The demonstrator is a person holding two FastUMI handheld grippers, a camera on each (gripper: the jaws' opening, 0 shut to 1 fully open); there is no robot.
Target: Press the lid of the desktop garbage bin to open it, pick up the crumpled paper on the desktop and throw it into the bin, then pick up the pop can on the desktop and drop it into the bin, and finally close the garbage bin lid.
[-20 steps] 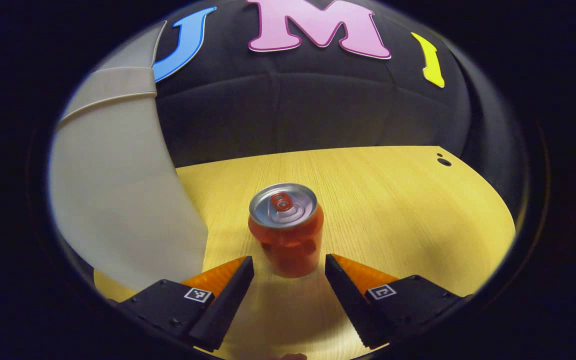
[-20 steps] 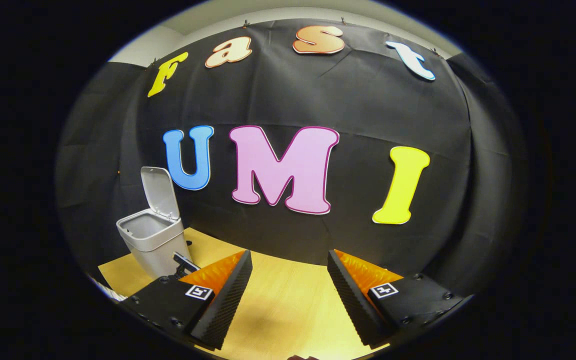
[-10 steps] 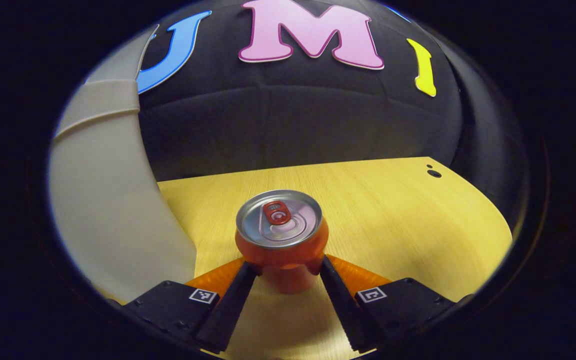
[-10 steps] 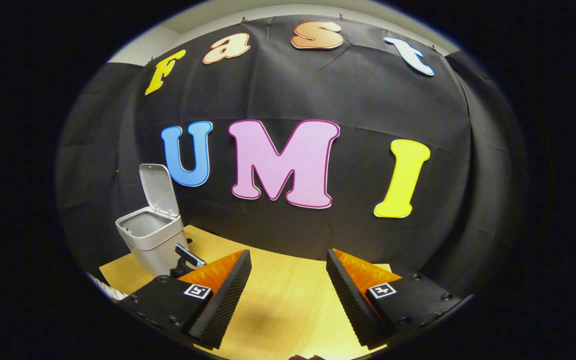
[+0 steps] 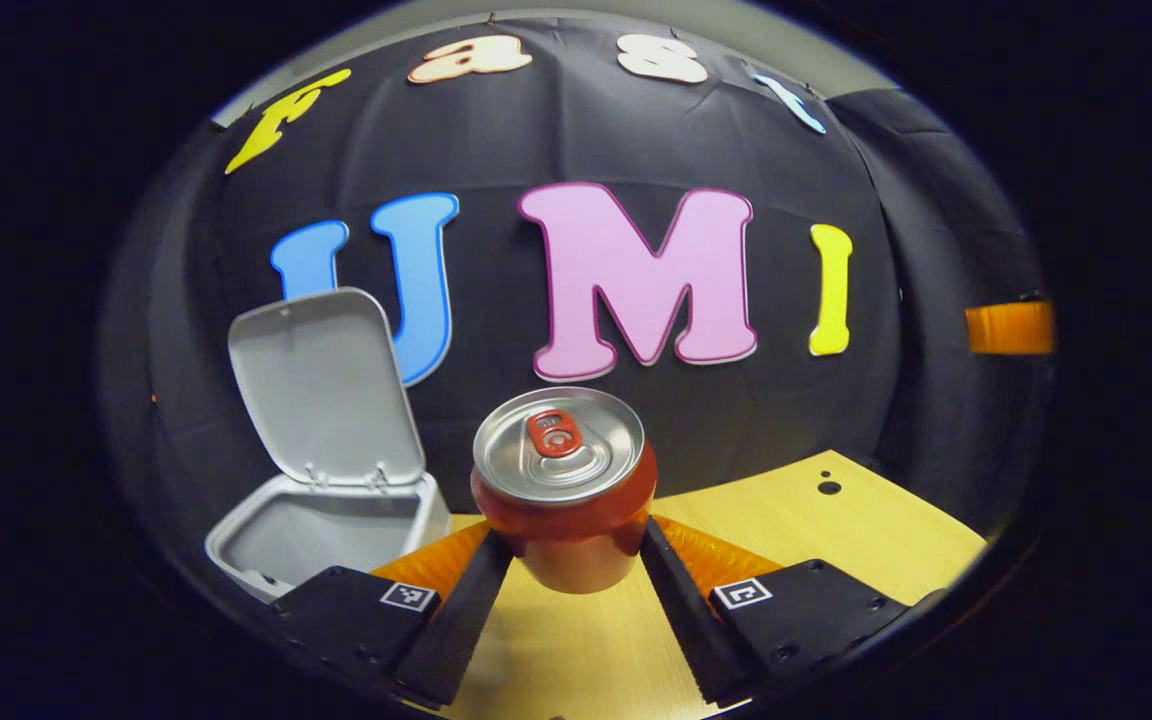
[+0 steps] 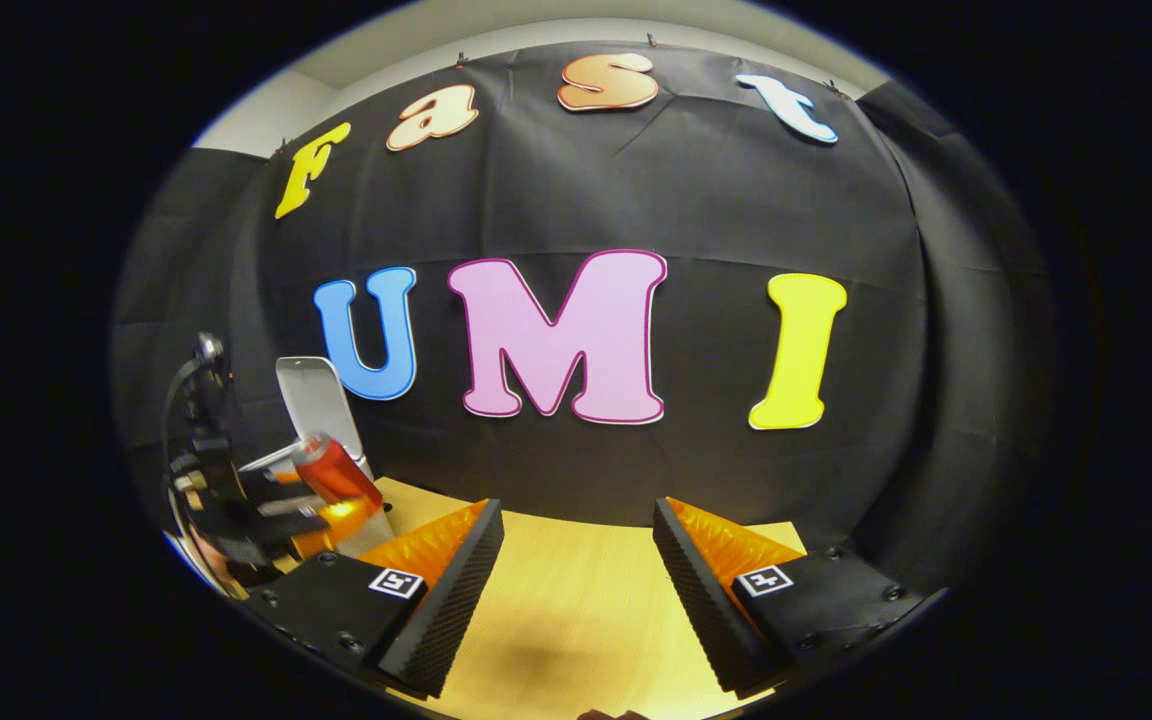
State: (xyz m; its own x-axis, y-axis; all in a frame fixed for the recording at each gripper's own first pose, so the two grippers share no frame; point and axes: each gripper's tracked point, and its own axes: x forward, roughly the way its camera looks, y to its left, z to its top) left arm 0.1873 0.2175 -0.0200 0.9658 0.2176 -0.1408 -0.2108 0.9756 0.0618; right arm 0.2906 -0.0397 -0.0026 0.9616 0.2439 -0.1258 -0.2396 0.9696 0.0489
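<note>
Bin [image 5: 326, 530] (lid [image 5: 321, 390] up), can [image 5: 564, 490] between fingers [image 5: 471, 610]

A: Both views are bright enough, light coming from above — the pop can [image 5: 563, 487] top throws a soft sheen just beyond the left gripper [image 5: 576, 555].

B: Sharp focus there. Wooden desktop [image 6: 576, 600] glows warm between the right gripper [image 6: 576, 560] fingers, 1 faint shadow low down.

A: Heavy fisheye bend toward the edges; the far gripper beside the bin lid [image 6: 314, 398] looks small and slightly soft.
</note>
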